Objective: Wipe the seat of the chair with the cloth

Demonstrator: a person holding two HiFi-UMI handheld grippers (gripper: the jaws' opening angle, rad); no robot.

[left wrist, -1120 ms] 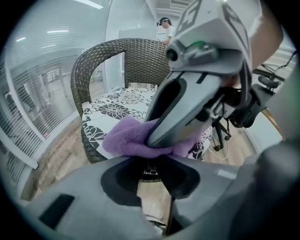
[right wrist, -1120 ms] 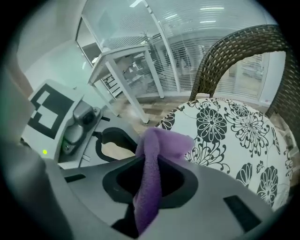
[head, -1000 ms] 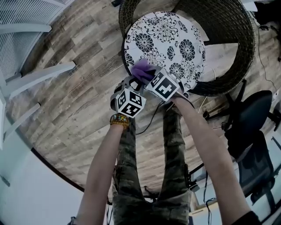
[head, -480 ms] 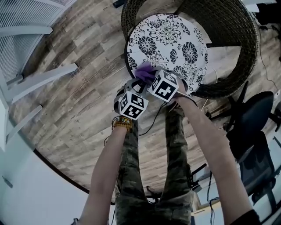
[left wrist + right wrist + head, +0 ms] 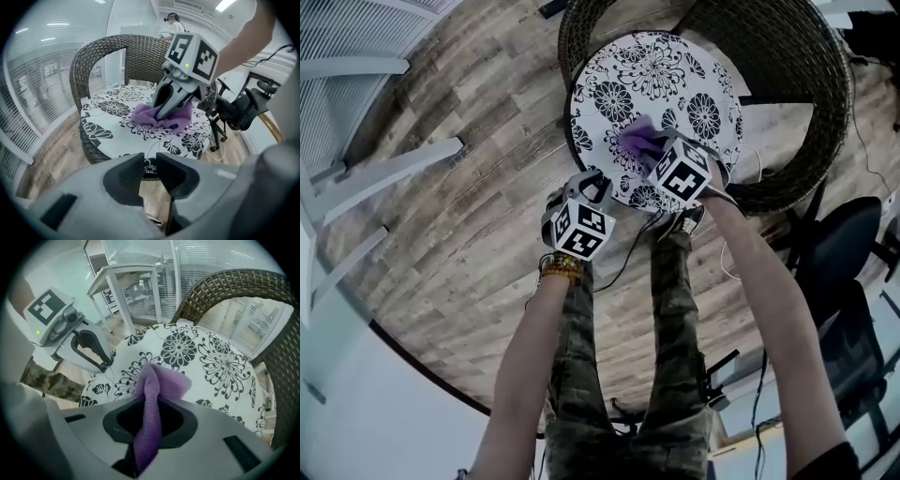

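The chair's round seat cushion (image 5: 656, 66), white with black flowers, lies inside a dark wicker frame. My right gripper (image 5: 649, 155) is shut on a purple cloth (image 5: 637, 139) and presses it onto the near part of the seat. In the right gripper view the cloth (image 5: 157, 380) runs up between the jaws onto the cushion (image 5: 211, 357). My left gripper (image 5: 591, 185) hovers at the seat's near edge, apart from the cloth (image 5: 164, 118). Its jaws have just been closing, stand a little apart, and hold nothing.
The wicker back and arms (image 5: 787, 56) curve round the far and right sides of the seat. White table legs (image 5: 384, 169) stand on the wooden floor at left. A black office chair (image 5: 839, 253) stands at right, and a cable (image 5: 628, 253) trails below the seat.
My right gripper has carried the cloth to the right and farther onto the seat, away from the left gripper. The left gripper has stayed at the seat's near edge.
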